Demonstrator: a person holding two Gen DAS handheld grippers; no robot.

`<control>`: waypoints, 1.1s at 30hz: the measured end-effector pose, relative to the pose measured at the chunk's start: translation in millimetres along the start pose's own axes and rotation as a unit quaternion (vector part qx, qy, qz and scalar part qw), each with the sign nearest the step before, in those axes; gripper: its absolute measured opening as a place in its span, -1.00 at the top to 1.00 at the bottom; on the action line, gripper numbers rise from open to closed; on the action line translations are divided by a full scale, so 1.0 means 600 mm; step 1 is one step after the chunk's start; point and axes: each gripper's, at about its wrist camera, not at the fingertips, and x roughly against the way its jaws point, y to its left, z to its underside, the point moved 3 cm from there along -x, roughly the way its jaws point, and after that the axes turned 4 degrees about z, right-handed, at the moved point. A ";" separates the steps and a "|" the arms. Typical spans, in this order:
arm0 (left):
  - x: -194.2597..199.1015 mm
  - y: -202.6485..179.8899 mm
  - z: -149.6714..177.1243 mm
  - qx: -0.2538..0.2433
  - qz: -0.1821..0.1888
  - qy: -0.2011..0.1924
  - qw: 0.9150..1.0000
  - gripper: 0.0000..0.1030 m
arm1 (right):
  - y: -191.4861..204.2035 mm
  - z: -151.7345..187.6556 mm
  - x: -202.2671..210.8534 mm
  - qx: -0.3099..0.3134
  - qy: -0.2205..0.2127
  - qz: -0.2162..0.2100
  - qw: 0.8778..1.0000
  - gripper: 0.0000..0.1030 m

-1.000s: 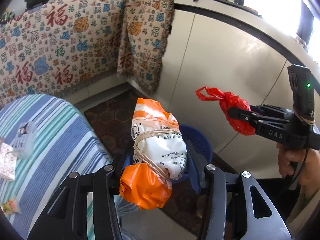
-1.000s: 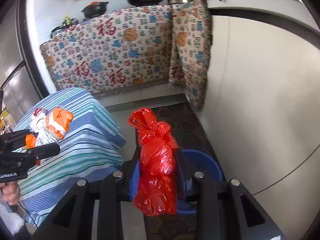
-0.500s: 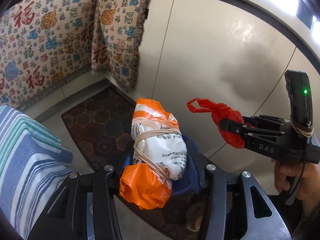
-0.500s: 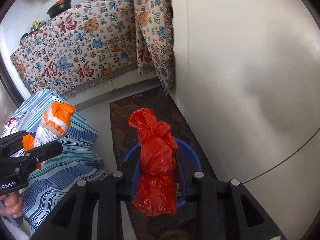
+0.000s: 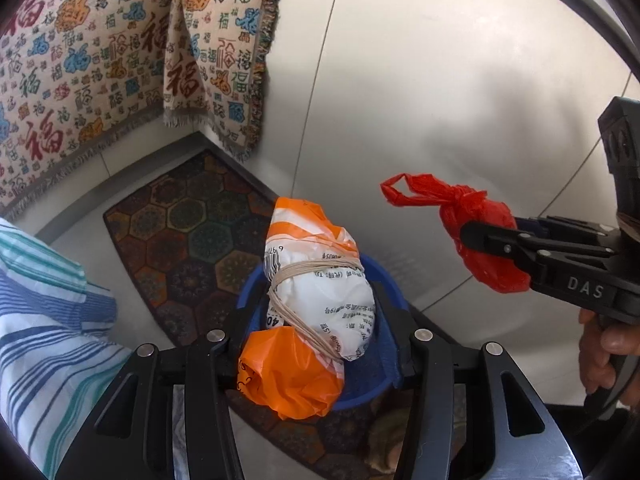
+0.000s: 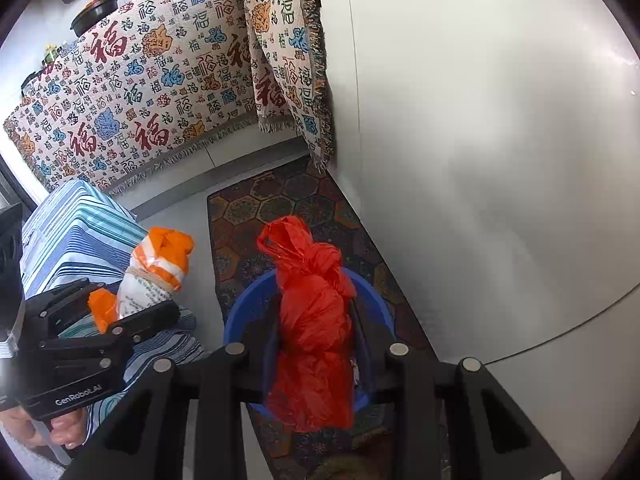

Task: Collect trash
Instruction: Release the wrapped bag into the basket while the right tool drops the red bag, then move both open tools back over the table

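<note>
Left gripper [image 5: 316, 344] clamped on orange-and-white bundle [image 5: 316, 292] tied with string; right gripper [image 6: 316, 344] clamped on knotted red bag [image 6: 316, 320]. Both hang over blue bin [image 6: 376, 300] on patterned mat [image 6: 288, 200]. Best: lower each over bin mouth, open jaws one after other so bags drop inside, not on rim. Striped cloth [image 5: 48, 320] just beside bin, white cabinet [image 5: 440, 80] close behind; grippers near each other, could collide
</note>
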 end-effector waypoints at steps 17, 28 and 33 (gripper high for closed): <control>-0.042 0.005 -0.016 0.016 0.006 -0.005 1.000 -0.48 | 0.004 -0.015 0.000 -0.016 -0.011 -0.014 1.000 0.06; 0.155 0.027 0.040 0.020 -0.048 -0.065 0.997 -0.55 | 0.093 -0.028 0.109 0.038 -0.127 -0.006 0.991 0.06; 0.252 0.066 0.086 0.048 -0.083 -0.080 0.992 -0.55 | 0.177 -0.009 0.149 0.074 -0.157 -0.023 0.985 0.05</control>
